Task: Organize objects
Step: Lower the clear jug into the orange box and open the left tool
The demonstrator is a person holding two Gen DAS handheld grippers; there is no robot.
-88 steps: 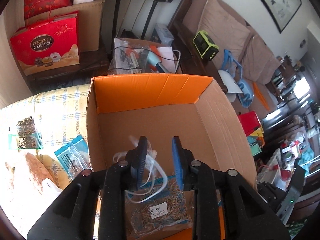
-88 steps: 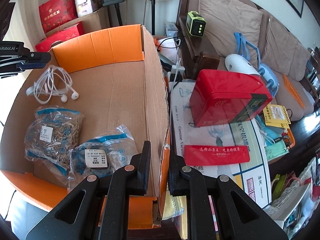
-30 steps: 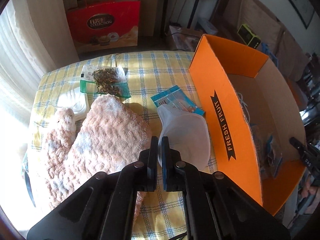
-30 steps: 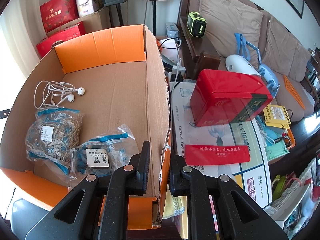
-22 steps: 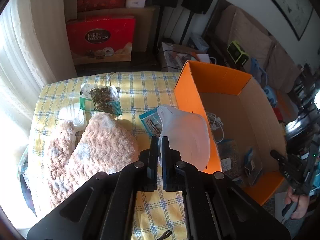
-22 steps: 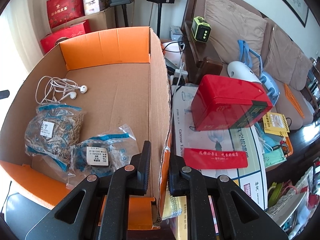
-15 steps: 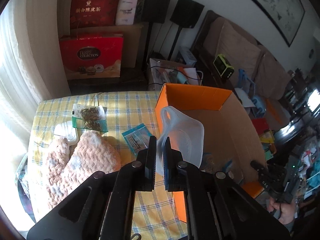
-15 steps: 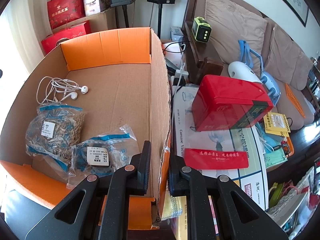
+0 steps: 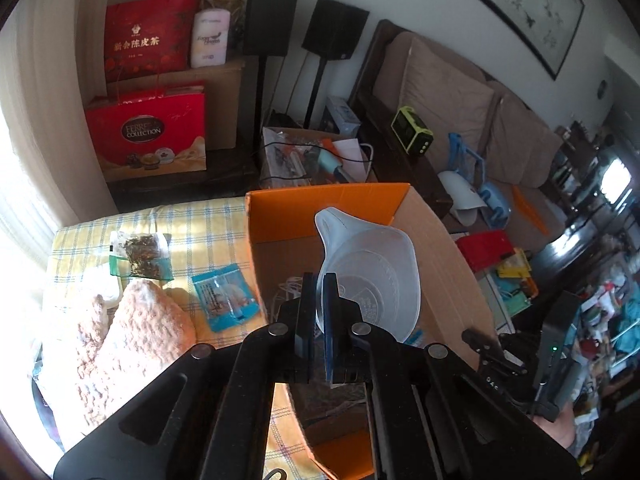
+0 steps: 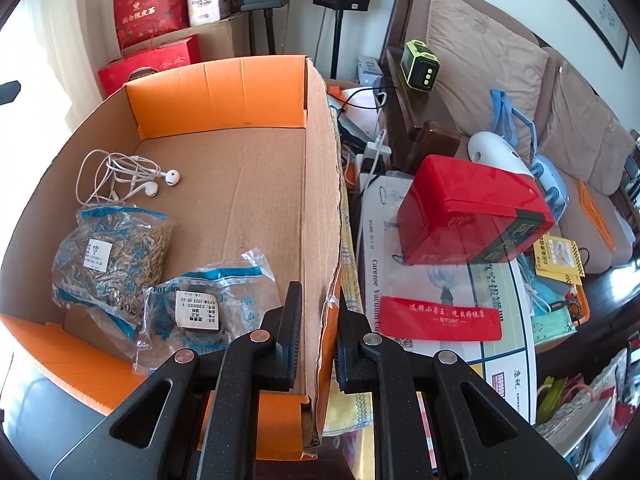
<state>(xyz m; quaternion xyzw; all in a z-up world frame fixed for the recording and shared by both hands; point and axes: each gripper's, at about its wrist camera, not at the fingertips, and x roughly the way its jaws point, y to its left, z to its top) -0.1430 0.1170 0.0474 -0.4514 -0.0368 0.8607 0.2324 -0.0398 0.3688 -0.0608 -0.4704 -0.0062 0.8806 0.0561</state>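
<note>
The translucent white plastic scoop cup (image 9: 370,276), pinched by its rim in the closed left gripper (image 9: 319,320), had been lifted from the yellow checked desk (image 9: 208,232) and was held over the open orange cardboard box (image 9: 328,204), so only the lowering seemed to remain. The right gripper (image 10: 318,336) was clamped on the box wall, while white earphones (image 10: 120,176) and two clear packets (image 10: 108,256) already occupied part of the floor below.

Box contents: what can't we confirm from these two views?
- Left wrist view: the left gripper and the scoop it grips cover most of the box floor.
- Right wrist view: the bag label print is too small to read.
- Right wrist view: the right gripper hides the near corner of the box.
</note>
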